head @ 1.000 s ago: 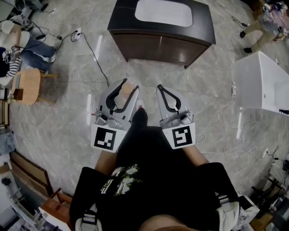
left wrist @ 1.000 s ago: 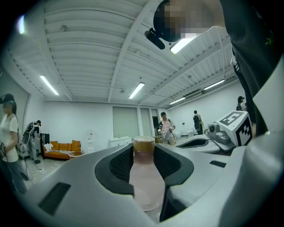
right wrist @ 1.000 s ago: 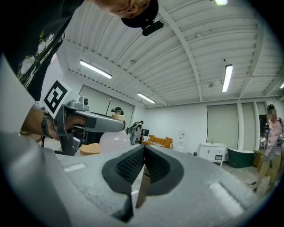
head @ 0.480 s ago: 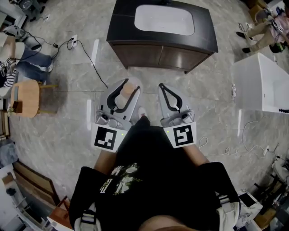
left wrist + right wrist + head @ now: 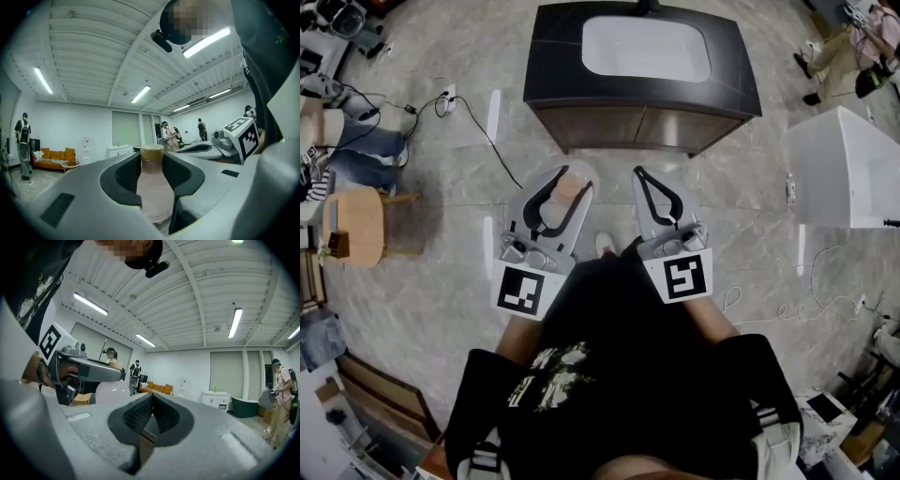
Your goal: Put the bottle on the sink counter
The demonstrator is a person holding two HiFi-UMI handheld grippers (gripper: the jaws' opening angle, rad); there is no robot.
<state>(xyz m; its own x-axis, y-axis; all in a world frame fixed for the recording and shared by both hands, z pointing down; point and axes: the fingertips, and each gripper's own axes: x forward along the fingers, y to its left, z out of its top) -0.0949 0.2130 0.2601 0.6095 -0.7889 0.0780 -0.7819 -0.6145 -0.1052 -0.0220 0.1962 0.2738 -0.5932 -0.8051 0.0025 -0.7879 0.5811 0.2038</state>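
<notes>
While the left gripper [image 5: 568, 178] is clamped round the pink bottle [image 5: 570, 186], which stands upright between its jaws, the sink counter [image 5: 551, 86] lies straight ahead of it, near but apart. The right gripper [image 5: 651, 180], jaws pressed together on nothing, is just as near the counter.

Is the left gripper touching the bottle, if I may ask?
Touching: in the left gripper view, the left gripper clamps the bottle between both pads.

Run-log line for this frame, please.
left gripper: shut on bottle | right gripper: shut, empty | sink counter: ahead, bottle not placed
</notes>
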